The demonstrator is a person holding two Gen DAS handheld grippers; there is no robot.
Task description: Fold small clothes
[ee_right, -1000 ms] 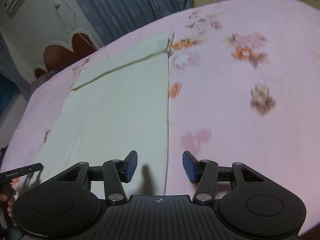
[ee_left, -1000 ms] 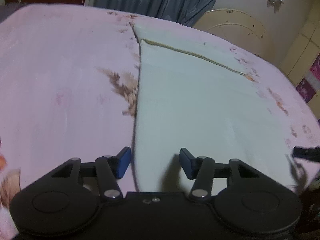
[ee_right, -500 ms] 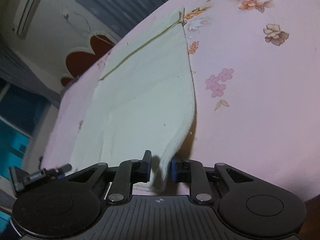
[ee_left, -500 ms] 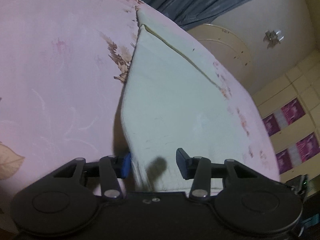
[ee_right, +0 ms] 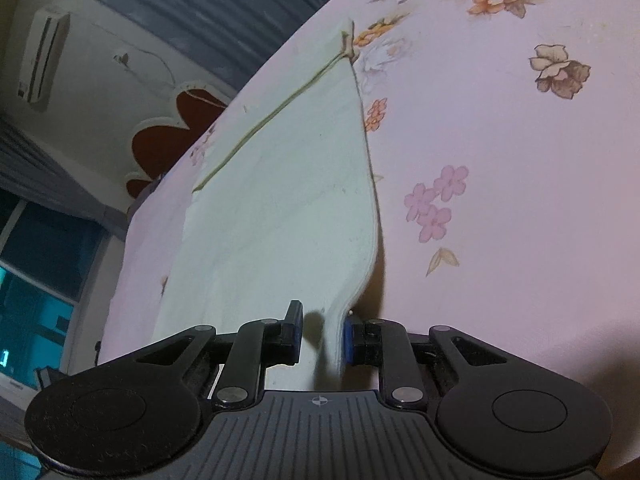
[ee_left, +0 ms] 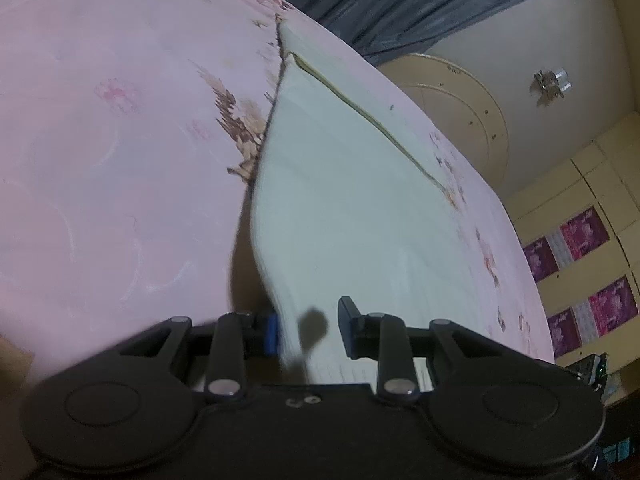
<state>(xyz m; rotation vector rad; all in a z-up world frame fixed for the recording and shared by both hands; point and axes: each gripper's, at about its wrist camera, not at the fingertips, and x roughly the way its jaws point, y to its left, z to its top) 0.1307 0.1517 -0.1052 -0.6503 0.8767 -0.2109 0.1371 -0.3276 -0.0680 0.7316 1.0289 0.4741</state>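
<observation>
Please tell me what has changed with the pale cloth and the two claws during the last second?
Both claws dropped to the near corners of the pale cloth and straddled its edges. The left claw and right claw have narrowed but are not clamped; gaps remain. The near corners now curl up off the pink flowered sheet. The cloth's far end stayed flat, in place.

My left gripper (ee_left: pixel 307 330) low, tilted, fingers pointing forward. Jaws well apart; left blue pad (ee_left: pixel 271 334) partly hidden, right finger (ee_left: pixel 349 320) clear in view. My right gripper (ee_right: pixel 322 338) also low and tilted. Jaws parted, gap narrower than on the left; right pad (ee_right: pixel 348 340) and left pad (ee_right: pixel 296 338) not meeting.
</observation>
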